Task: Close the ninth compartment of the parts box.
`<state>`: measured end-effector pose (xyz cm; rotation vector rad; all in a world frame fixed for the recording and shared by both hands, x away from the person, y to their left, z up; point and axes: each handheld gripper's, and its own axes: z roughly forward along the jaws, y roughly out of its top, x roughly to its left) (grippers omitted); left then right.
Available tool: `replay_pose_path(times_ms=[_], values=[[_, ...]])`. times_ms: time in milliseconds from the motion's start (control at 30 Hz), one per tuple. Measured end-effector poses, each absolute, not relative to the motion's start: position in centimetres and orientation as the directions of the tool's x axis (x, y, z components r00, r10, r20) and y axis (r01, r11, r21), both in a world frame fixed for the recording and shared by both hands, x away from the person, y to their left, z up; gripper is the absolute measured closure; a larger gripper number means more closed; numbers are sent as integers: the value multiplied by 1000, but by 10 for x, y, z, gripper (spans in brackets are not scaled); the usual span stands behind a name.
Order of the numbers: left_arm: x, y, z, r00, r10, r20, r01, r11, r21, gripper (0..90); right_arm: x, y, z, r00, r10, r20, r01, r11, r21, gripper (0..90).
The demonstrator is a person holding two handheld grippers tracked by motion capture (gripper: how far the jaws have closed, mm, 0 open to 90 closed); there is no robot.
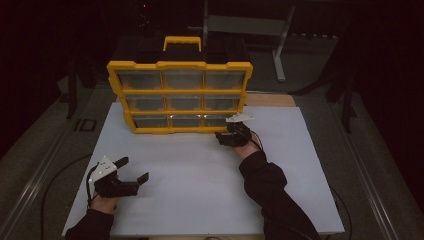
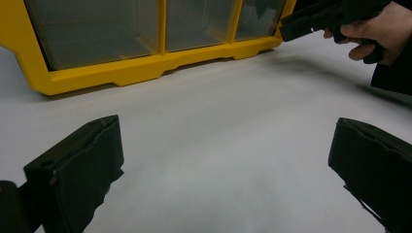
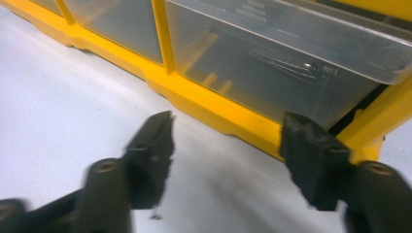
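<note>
The dim room beyond the table is lying in darkness, hard to make out. The yellow drawer cabinet [image 1: 180,97] is standing at twelve o'clock on the white table [image 1: 200,170]. The right gripper [image 1: 231,136], jaws spread around nothing, is hovering just beside the cabinet's bottom-right clear drawer [image 3: 282,63], at the cabinet's five o'clock. At eight o'clock on the table, the left gripper [image 1: 135,170] is waiting with jaws spread wide.

Black sleeves, black left claw [image 1: 134,170] under a grey three-cornered plate, black right claw [image 1: 220,138], thin dark cables
</note>
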<state>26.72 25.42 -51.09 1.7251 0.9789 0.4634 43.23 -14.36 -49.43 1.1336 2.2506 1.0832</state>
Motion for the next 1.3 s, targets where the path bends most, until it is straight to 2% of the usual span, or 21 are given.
replay_pose_path(times_ms=[33, 67, 100, 200, 500, 700, 1300], values=[[267, 254, -511, 590, 794, -148, 387, -117, 915, 0, 432, -145, -494, -593, 805, 3, 504, 368, 781, 280], [267, 254, -511, 590, 794, -148, 387, -117, 915, 0, 432, -145, -494, -593, 805, 3, 504, 368, 781, 280], [267, 254, -511, 589, 794, -150, 388, -114, 914, 0, 431, -146, -493, -591, 807, 5, 507, 367, 780, 208], [267, 254, -511, 588, 794, -151, 388, -114, 915, 0, 430, -148, -491, -607, 794, 21, 504, 365, 783, 126], [267, 255, -511, 588, 794, -153, 389, -112, 915, 0, 428, -152, -488, -623, 780, 51, 495, 343, 798, 106], [268, 255, -511, 589, 794, -153, 388, -112, 915, 0, 426, -153, -485, -621, 783, 44, 454, 314, 834, 106], [267, 255, -511, 592, 791, -156, 387, -109, 916, 0, 424, -151, -482, -698, 716, 21, 387, 353, 852, 106]])
